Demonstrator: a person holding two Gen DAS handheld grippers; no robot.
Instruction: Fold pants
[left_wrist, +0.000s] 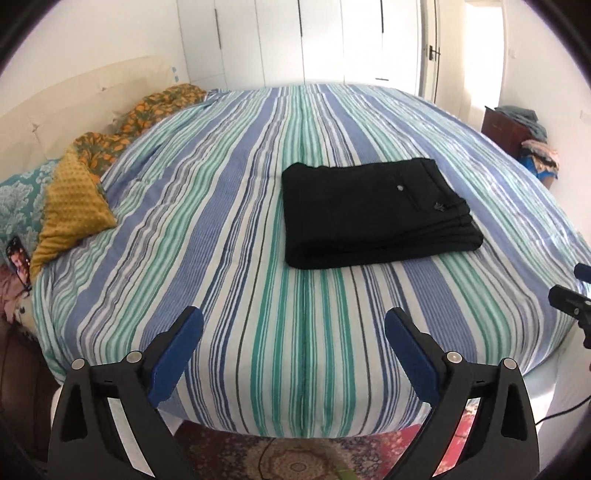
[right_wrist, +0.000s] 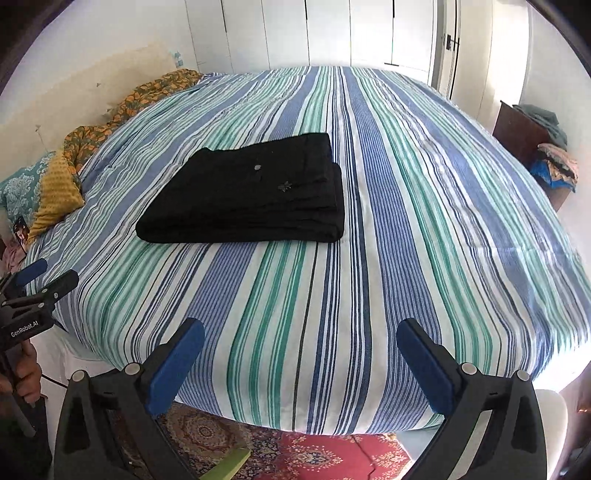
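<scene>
At the far left, against the headboard, you have a mustard cushion (left_wrist: 70, 206) lying beside an orange-patterned blanket (left_wrist: 110, 142). Your left gripper (left_wrist: 293, 325) hangs over the near edge of the bed (left_wrist: 229, 221), its jaws spread wide with only striped cover between them. Farther in, the black pants (left_wrist: 373, 214) lie folded into a flat, neat rectangle on the striped bedspread, 1 button showing on top, well apart from both grippers. Your right gripper (right_wrist: 301, 334) sits to the right of the pants and nearer the bed's edge, jaws likewise wide apart and holding nothing. Below the bed edge a patterned rug (right_wrist: 332, 458) covers the floor. At the far right, a dark wooden cabinet (left_wrist: 504, 127) carries a heap of clothes.
</scene>
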